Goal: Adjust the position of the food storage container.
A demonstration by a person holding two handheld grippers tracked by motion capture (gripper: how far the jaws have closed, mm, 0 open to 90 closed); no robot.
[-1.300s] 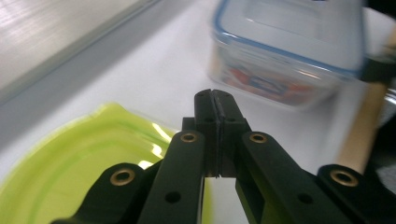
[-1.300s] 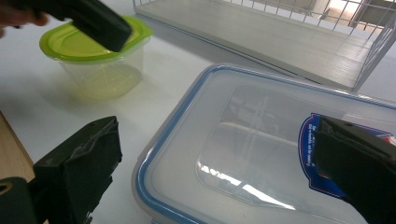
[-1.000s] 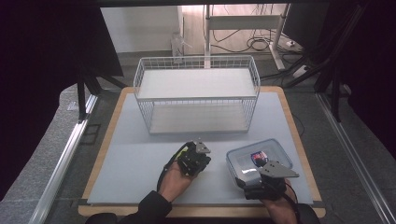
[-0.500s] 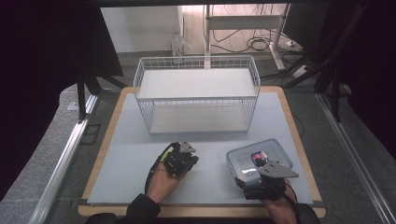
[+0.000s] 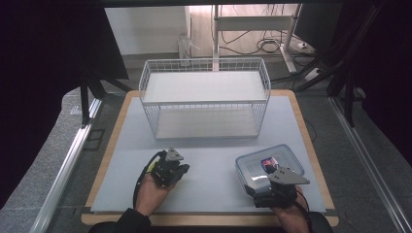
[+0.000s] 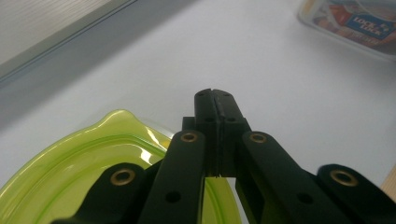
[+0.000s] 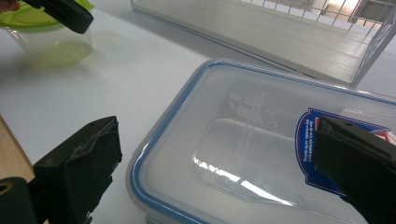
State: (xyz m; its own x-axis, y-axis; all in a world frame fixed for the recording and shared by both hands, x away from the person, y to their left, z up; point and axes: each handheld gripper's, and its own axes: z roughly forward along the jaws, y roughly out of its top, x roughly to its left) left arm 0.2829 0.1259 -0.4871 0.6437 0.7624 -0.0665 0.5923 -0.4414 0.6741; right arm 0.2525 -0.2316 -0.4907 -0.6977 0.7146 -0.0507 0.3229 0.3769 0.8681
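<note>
The left tongs [image 6: 215,100] are clenched, jaws pressed flat together with nothing between them, over the white desk [image 5: 214,145]. Just beneath and behind their tips sits a clear container with a green lid [image 6: 93,168]. The right tongs [image 7: 210,163] are released, jaws spread wide at either side of the near end of a blue-rimmed lidded box [image 7: 261,135]. A white wire basket [image 5: 204,97] stands well beyond both tongs.
</note>
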